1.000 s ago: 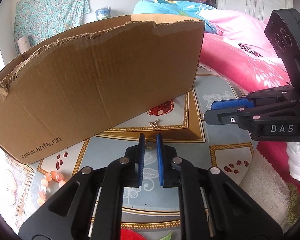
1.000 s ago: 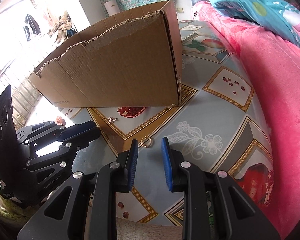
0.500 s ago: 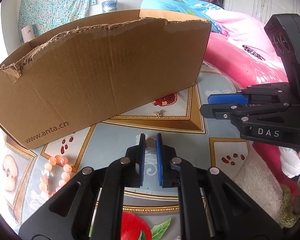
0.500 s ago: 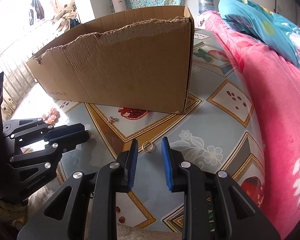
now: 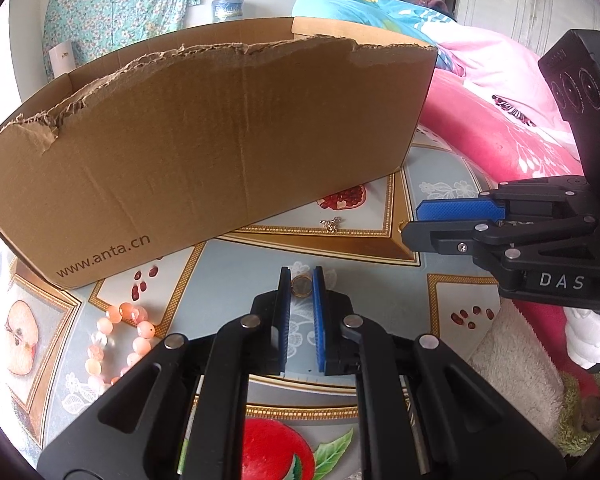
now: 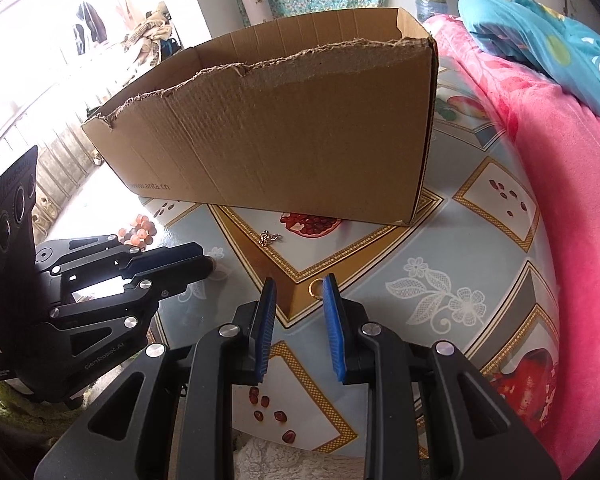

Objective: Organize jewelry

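My left gripper [image 5: 301, 280] is shut on a small gold ring [image 5: 302, 286] and holds it above the table, in front of the open cardboard box [image 5: 220, 140]. My right gripper [image 6: 299, 290] is open, and a thin gold ring [image 6: 316, 289] lies on the table between its fingertips, close to the right one. A small silver chain piece [image 5: 332, 224] lies near the box; it also shows in the right wrist view [image 6: 268, 237]. A pink bead bracelet [image 5: 120, 340] lies at the left.
The box [image 6: 300, 132] stands on a patterned tablecloth [image 6: 440, 280]. A pink blanket [image 6: 560, 180] borders the table on the right. A fuzzy white cloth [image 5: 512, 368] lies at the near right edge.
Both grippers have risen and pulled back a little, so the box interior shows more. The left one keeps its ring; the bead bracelet has come into view.
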